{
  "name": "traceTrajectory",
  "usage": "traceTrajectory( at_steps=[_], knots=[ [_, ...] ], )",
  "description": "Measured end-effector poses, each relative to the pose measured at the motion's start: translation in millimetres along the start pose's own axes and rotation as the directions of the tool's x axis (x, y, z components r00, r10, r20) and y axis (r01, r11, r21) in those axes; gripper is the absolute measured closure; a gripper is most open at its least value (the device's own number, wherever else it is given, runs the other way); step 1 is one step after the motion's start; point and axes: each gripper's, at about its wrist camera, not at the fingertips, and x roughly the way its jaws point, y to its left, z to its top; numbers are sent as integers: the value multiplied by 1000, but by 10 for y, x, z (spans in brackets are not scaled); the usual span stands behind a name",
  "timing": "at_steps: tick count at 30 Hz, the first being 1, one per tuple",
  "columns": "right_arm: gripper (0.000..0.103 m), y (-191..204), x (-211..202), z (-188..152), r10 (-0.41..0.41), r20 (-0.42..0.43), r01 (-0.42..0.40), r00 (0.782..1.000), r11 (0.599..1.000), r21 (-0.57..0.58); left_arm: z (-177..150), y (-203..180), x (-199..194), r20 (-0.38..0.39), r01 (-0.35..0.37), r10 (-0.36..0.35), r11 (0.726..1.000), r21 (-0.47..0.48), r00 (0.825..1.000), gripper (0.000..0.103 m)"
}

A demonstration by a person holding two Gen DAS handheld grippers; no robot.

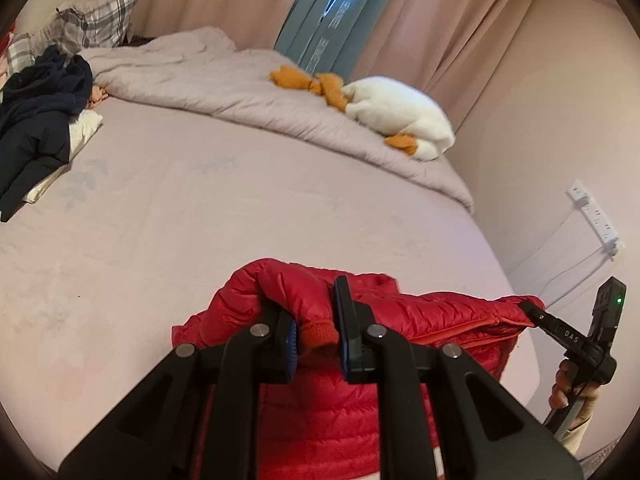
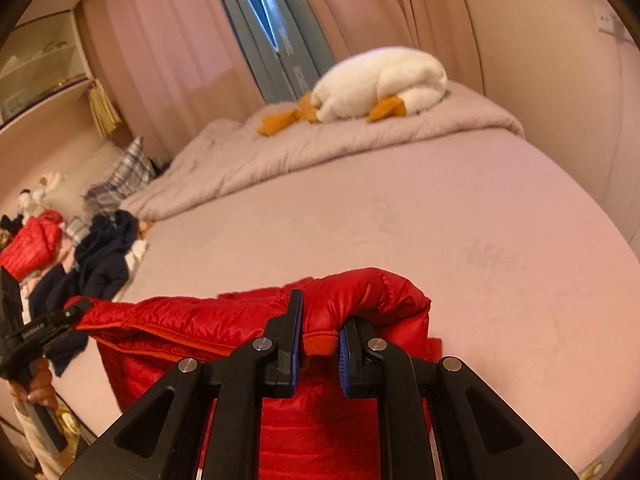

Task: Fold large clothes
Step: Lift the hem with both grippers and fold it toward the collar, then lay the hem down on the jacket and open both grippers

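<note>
A red quilted puffer jacket point(image 1: 420, 316) hangs stretched between my two grippers over the near edge of the bed. My left gripper point(image 1: 316, 340) is shut on one red sleeve cuff point(image 1: 318, 334). My right gripper point(image 2: 319, 346) is shut on the other cuff point(image 2: 319, 344). The jacket point(image 2: 192, 320) sags between them and drapes down in front of the bed. In the left wrist view the right gripper point(image 1: 532, 308) shows at the far right, gripping the jacket's edge. In the right wrist view the left gripper point(image 2: 78, 306) shows at the far left.
The pink bed sheet point(image 1: 240, 220) lies ahead. A grey duvet point(image 1: 224, 84) with a white and orange plush goose point(image 1: 400, 112) lies at the far side. A dark navy garment point(image 1: 36, 120), a plaid pillow point(image 1: 100, 20) and another red garment point(image 2: 32, 244) lie at the left. A power strip point(image 1: 596, 216) hangs on the right wall.
</note>
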Motion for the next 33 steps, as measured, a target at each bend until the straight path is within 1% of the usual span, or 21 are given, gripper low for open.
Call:
traceTrajectory(
  at_steps=[4,5,10,16,19,21,22,23,25,26,27,28,29,30,31,33],
  knots=[
    [88,-68,284,36,-19,-69,21,997,1000,21,41,74,338,-58,-50,50,999,-2,997,87],
    [88,-80,389,38,-28,-95,30,995,999,22,45,93,414,-69,-61,61,998,0,996,87],
    [88,-130,705,33,-68,-163,73,984,997,25,42,214,764,-119,-102,101,995,0,988,85],
    [88,-184,971,16,-101,-218,110,971,993,30,6,348,1041,-164,-123,119,992,-13,979,80],
    [88,-180,1007,4,-106,-224,115,969,993,26,-7,371,1059,-164,-114,112,993,-5,980,77],
    [85,-185,991,24,-101,-223,109,969,994,22,5,381,1031,-155,-100,98,995,-9,983,72],
    [83,-199,994,44,-100,-223,108,970,994,21,12,387,1006,-150,-92,89,996,-14,985,66],
    [80,-204,949,54,-99,-217,107,971,994,23,21,396,971,-143,-77,74,997,-20,987,63],
    [74,-198,890,77,-98,-200,104,975,994,21,48,408,874,-122,-46,42,999,-26,992,52],
    [67,-192,851,89,-99,-187,103,977,995,13,63,394,855,-115,-42,39,999,-23,993,48],
    [59,-186,811,106,-108,-168,109,980,994,2,84,387,810,-104,-42,40,999,-18,994,46],
    [54,-182,759,128,-124,-144,124,982,992,-9,104,387,758,-89,-49,48,999,-11,995,41],
    [45,-178,702,148,-145,-115,143,983,989,-22,113,385,723,-76,-59,58,998,-4,995,33],
    [41,-184,657,176,-162,-89,160,983,987,-32,132,384,675,-54,-82,83,997,9,995,29],
    [41,-200,634,198,-172,-74,169,982,985,-39,151,390,630,-31,-104,104,994,23,994,28],
    [41,-246,634,233,-180,-75,177,981,983,-47,184,440,610,-20,-108,108,994,30,994,28]
  ],
)
